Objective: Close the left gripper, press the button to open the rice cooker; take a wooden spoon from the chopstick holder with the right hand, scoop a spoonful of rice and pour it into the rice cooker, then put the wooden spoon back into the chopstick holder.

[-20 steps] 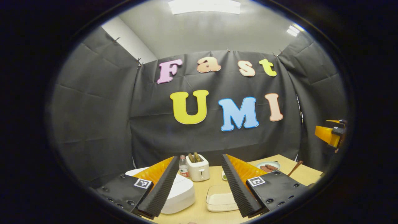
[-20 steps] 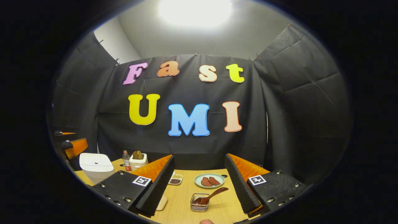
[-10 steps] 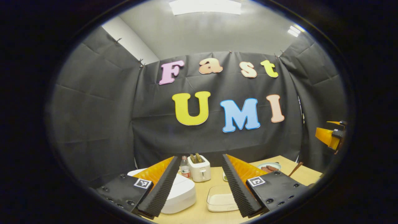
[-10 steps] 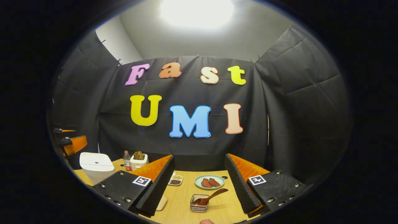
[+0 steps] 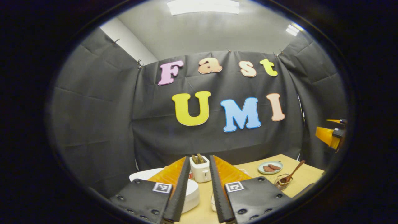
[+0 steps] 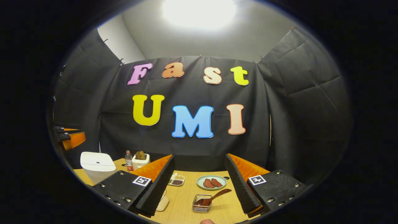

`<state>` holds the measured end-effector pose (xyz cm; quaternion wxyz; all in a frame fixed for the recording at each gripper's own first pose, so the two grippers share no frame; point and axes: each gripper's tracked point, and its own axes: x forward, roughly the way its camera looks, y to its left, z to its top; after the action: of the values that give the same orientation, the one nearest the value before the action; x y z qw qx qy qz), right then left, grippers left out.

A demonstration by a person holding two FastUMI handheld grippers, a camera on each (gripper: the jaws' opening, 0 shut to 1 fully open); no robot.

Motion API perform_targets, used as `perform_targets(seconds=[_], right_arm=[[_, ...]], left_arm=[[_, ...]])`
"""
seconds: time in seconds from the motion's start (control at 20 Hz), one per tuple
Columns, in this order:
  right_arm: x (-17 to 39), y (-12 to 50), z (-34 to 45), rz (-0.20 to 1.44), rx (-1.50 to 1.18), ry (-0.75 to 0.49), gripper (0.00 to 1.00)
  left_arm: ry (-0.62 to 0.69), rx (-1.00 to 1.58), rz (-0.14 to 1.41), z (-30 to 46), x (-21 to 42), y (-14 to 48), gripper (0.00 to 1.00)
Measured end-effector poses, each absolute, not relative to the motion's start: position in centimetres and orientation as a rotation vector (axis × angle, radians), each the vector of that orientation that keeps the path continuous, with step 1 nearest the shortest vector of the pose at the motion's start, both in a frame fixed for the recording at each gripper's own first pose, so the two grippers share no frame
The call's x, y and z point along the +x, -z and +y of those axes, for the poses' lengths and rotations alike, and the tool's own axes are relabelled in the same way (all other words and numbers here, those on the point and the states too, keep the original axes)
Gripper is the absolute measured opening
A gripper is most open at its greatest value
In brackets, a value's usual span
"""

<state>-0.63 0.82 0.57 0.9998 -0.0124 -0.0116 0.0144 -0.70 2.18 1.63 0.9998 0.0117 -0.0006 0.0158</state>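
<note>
My left gripper [image 5: 199, 157] hangs above the table's left side, its jaws drawn in to a narrow gap with nothing between them. The white rice cooker [image 5: 194, 194], lid down, lies below it, partly hidden by the left finger; it also stands at the left in the right gripper view [image 6: 96, 164]. A wooden spoon [image 6: 215, 197] leans in the wire chopstick holder [image 6: 201, 207], just ahead of my open right gripper [image 6: 199, 156]. The left gripper view has the spoon [image 5: 294, 172] and holder [image 5: 281, 182] at its right. A white rice dish [image 6: 164, 203] peeks out beside the right gripper's left finger.
A white toaster [image 5: 200, 172] and a bottle [image 6: 128, 161] stand at the back of the wooden table [image 6: 183, 199]. A plate of meat [image 6: 211, 182] and a small divided dish [image 6: 177, 180] lie behind the holder. The black cloth wall closes in the back and both sides.
My left gripper's fingers have drawn much closer together and its view has swung a little to the right. The right gripper has barely moved.
</note>
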Motion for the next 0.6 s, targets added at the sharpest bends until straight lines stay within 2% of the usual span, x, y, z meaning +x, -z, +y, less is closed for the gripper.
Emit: perform_targets(seconds=[0.05,0.1,0.15,0.2,0.35,0.6], right_arm=[[-0.6,-0.6,1.0,-0.024,-0.021,-0.028,0.98],[-0.6,-0.7,1.0,-0.028,-0.018,-0.024,0.98],[-0.6,-0.7,1.1,-0.033,-0.015,-0.023,0.98],[-0.5,-0.7,1.2,-0.032,-0.014,-0.020,0.98],[-0.5,-0.7,1.3,-0.029,-0.009,-0.010,0.98],[-0.6,-0.1,1.5,-0.011,-0.019,0.017,0.98]], left_arm=[[-0.031,0.024,-0.003,2.4,-0.6,-1.8,0.39],[-0.024,0.016,-0.003,2.5,-0.4,-1.6,0.26],[-0.037,0.009,-0.005,3.0,-0.4,-1.8,0.24],[-0.039,0.002,-0.002,3.6,0.3,-1.5,0.12],[-0.014,-0.017,0.011,4.1,0.1,-1.1,0.08],[-0.002,-0.043,0.030,6.7,1.9,-0.4,0.09]])
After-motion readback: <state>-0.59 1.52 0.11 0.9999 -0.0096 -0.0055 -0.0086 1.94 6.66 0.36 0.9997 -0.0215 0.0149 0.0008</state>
